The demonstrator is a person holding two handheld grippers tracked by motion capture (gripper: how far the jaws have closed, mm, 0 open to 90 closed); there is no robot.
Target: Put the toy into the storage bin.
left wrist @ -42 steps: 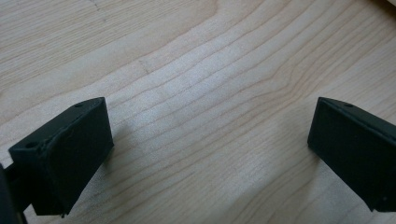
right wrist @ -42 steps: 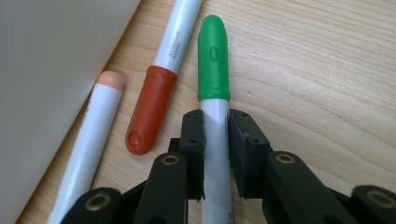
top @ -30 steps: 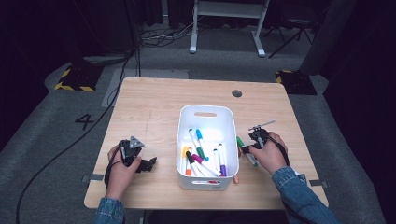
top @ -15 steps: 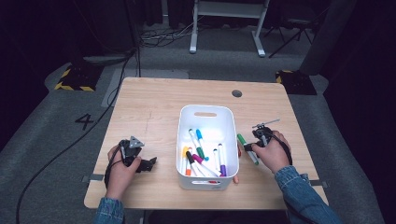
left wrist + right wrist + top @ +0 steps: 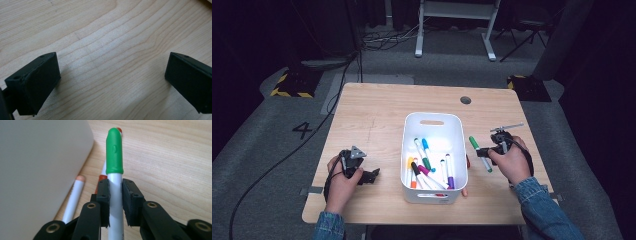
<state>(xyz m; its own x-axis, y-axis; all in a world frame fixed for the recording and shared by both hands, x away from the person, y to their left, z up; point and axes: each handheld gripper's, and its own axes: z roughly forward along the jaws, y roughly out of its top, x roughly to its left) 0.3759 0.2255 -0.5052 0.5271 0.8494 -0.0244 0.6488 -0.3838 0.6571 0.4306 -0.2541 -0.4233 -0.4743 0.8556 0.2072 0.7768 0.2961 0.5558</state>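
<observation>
Green-capped marker [image 5: 114, 165], white barrel: clamped between the jaws of the right gripper [image 5: 490, 150], right of centre in the high view, just right of the white bin [image 5: 435, 120]. Long axis runs along the jaws, cap leading, pointing toward the upper left of that frame; it appears lifted off the table, though the gap is hard to judge.

White bin: centre of frame, open top, holding a loose lot of markers [image 5: 428, 167] in green, blue, purple, pink, orange. It lies to the left of the held marker, so the carry probably goes leftward over the near rim. The right hand is much the nearer one.

Two more markers, orange-tipped [image 5: 75, 195] and red-tipped [image 5: 102, 173]: on the wood beside the bin wall, lower left in the right gripper view.

Left gripper [image 5: 371, 175]: lower left, jaws apart, nothing between them, bare grain beneath.

Table [image 5: 372, 110]: pale wood, otherwise bare, round grommet [image 5: 465, 100] at upper right. Room: dark, grey carpet, cables, white frame legs at top.
</observation>
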